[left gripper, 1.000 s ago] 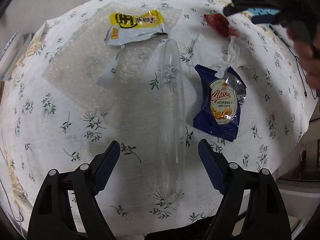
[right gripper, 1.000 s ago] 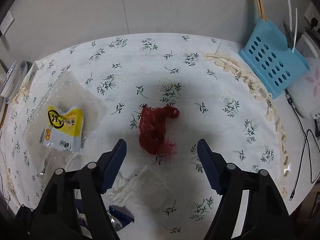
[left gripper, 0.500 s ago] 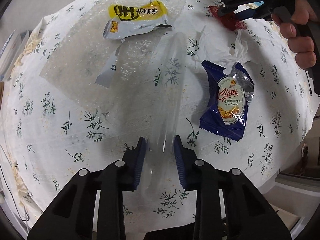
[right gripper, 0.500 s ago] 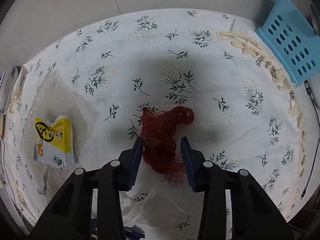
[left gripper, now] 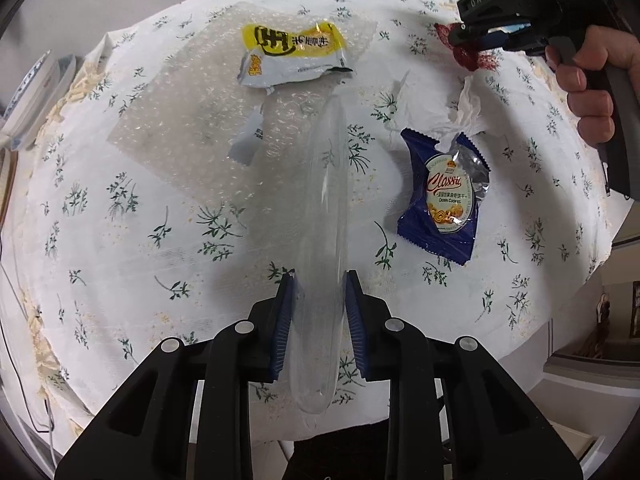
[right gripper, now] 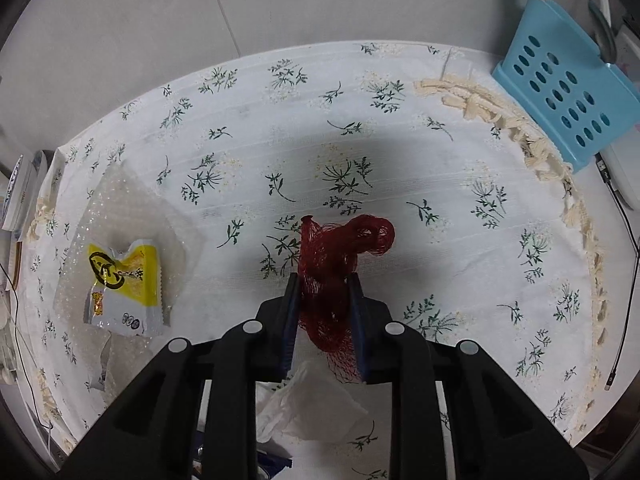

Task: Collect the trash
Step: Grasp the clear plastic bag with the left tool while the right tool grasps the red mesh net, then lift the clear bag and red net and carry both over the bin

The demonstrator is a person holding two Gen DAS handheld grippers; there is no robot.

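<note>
left hand-held gripper (left gripper: 318, 286) pinches clear smooth plastic tube (left gripper: 324, 208); right hand-held gripper (right gripper: 325, 286) clamps red mesh netting (right gripper: 336, 256).

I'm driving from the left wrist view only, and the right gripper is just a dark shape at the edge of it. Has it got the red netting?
Observer: Yes. In the right wrist view the right gripper is shut on the red mesh net, both blue pads pressing its sides.
Operator: Is all of the net between the fingers?
Observer: No. A curled end sticks out past the fingertips, over the tablecloth.
Operator: Anything close under it?
Observer: A crumpled white tissue lies just below the gripper.
Operator: Anything beyond the table edge that I miss?
Observer: A blue perforated basket stands at the far right, off the cloth.
</note>
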